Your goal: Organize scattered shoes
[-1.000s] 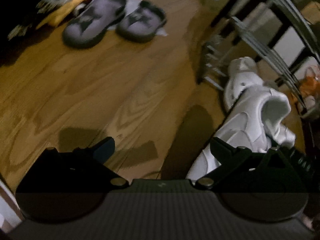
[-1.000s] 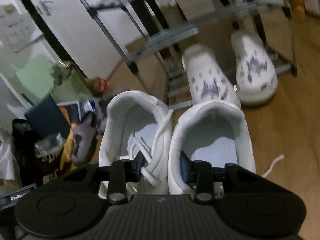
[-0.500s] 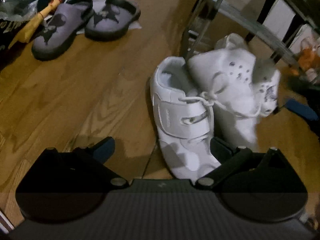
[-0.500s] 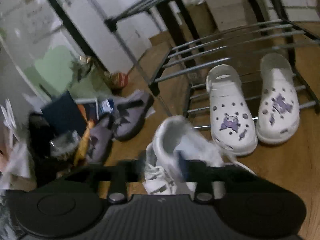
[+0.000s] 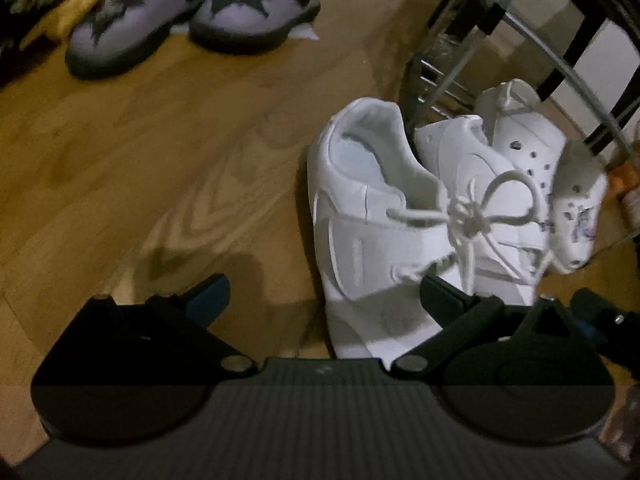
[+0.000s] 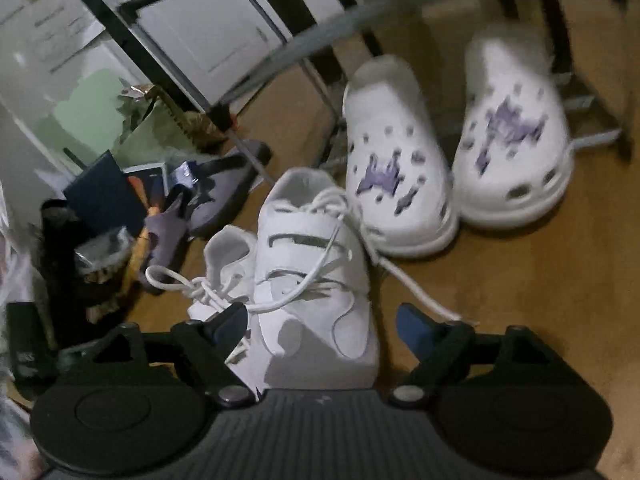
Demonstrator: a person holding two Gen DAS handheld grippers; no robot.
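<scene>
Two white sneakers [image 6: 316,264] stand side by side on the wooden floor, laces loose. My right gripper [image 6: 324,324] sits just behind them; its jaws are opening, the nearer sneaker's toe lies between them, and the pads do not press on it. In the left wrist view the same sneakers [image 5: 372,220] are at centre right. My left gripper [image 5: 326,296] is open, with the near sneaker's toe by its right finger [image 5: 444,292]. A pair of white clogs with purple charms [image 6: 396,176] stands just beyond the sneakers.
A black and metal shoe rack [image 6: 240,80] rises over the clogs. Two grey slippers with dark stars [image 5: 252,12] lie on the floor at the far left. Books and clutter [image 6: 104,196] are piled beside them. Bare wooden floor [image 5: 140,160] lies left of the sneakers.
My right gripper let go of the sneakers' collars, opened wide and drew back; the sneakers now rest on the floor before the clogs. My left gripper came closer and lower toward them.
</scene>
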